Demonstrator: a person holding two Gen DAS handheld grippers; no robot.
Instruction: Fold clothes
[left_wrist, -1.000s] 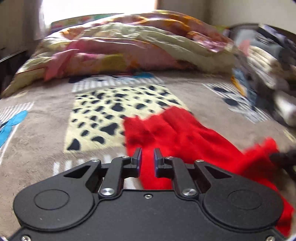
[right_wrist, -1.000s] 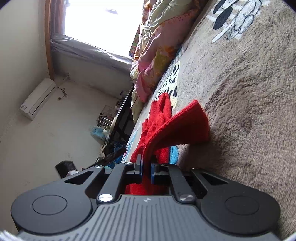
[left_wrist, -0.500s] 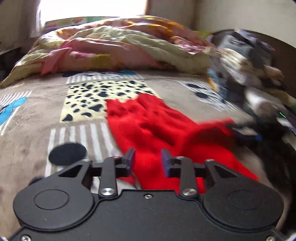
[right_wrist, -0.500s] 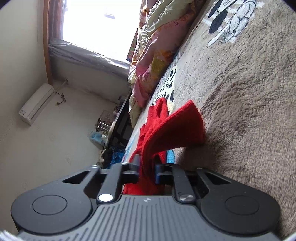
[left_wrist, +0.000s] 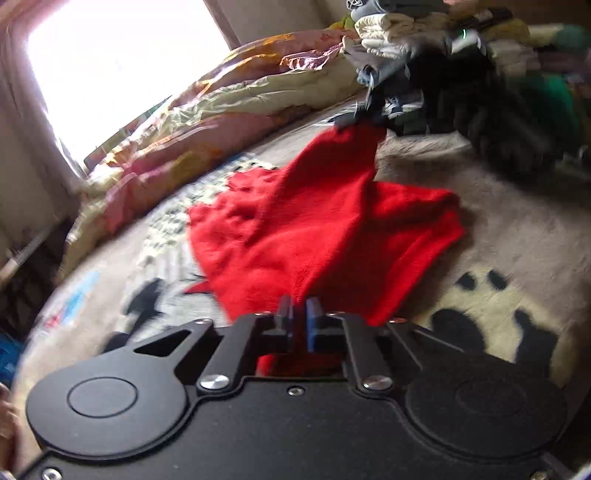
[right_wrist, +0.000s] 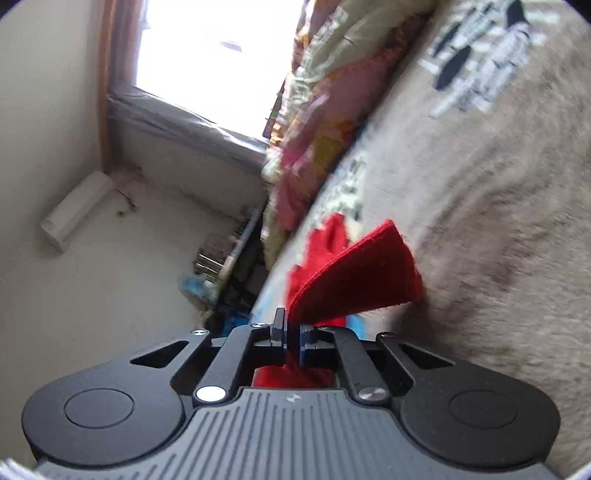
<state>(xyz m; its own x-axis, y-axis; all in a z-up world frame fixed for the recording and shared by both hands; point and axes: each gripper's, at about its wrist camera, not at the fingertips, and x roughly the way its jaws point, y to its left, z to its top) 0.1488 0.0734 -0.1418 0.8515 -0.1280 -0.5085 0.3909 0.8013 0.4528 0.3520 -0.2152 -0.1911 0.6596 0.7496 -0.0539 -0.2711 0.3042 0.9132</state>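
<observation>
My left tool tilts downward, its jaws having just closed; the two fingers stand nearly together with red cloth pinched between the pads and bunched behind them. My right tool points about level, rolled onto its side, and its jaws have likewise just closed: they clamp a fold of the same cloth, which rises ahead from between the fingertips. In the left wrist view, that right tool shows ahead and to the right, blurred.
</observation>
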